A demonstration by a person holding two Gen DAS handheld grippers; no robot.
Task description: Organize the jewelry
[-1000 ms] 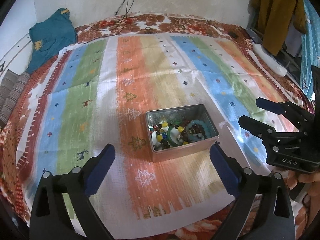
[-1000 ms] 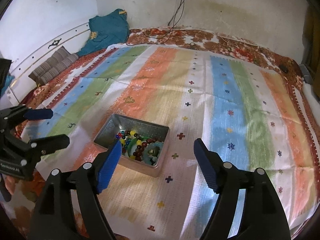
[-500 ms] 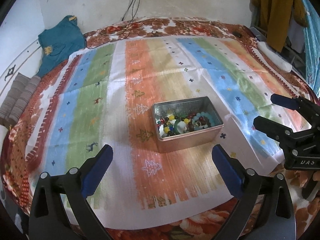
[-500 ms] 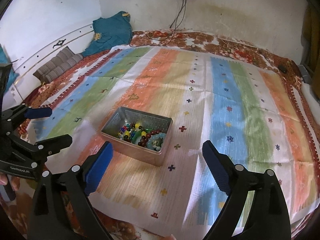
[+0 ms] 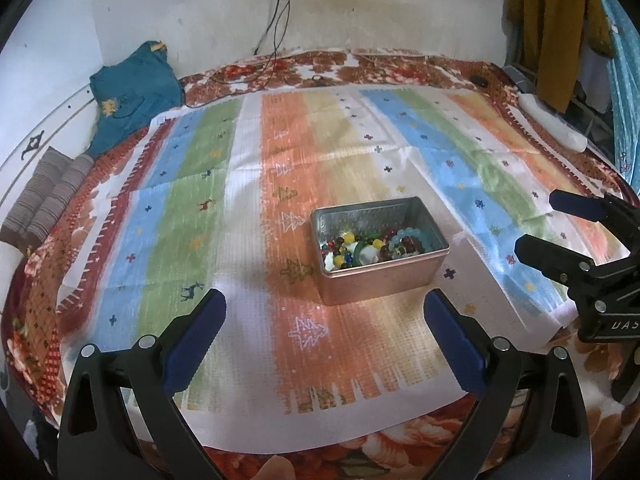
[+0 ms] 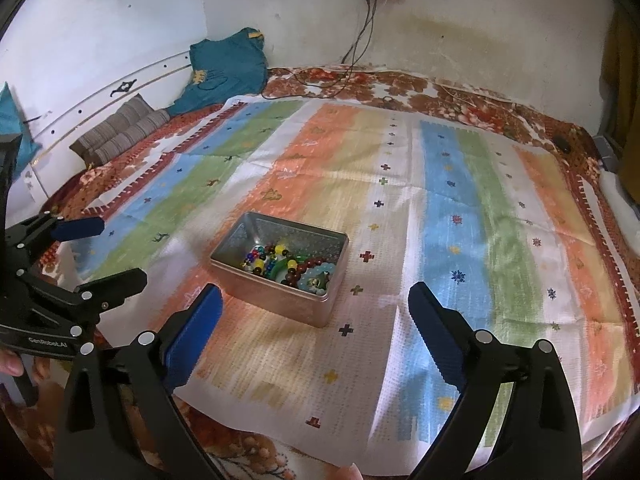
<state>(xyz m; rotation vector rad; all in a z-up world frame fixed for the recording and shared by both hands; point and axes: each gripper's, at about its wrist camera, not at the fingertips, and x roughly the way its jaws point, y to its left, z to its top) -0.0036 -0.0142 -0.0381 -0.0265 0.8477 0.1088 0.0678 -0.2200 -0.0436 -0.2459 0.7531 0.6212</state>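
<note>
A silver metal tin (image 5: 382, 280) sits on a striped cloth, also in the right wrist view (image 6: 280, 300). Inside lie bead bracelets (image 5: 372, 248) in mixed colours, seen too in the right wrist view (image 6: 292, 266). My left gripper (image 5: 324, 312) is open and empty, held back from the tin's near side. My right gripper (image 6: 314, 304) is open and empty, near the tin's front right corner. Each gripper shows in the other's view, the right one (image 5: 548, 224) to the tin's right, the left one (image 6: 104, 252) to its left.
The striped cloth (image 5: 200, 240) covers a floral bedspread (image 5: 36, 280). A teal garment (image 5: 132, 92) and striped pillows (image 5: 44, 192) lie at the far left by the wall. Cables (image 6: 356, 52) hang from a wall socket. Clothes (image 5: 552, 20) hang at the far right.
Both grippers have pulled back and up from the tin, so it looks farther away. More of the wall and socket is in view. Both stay open.
</note>
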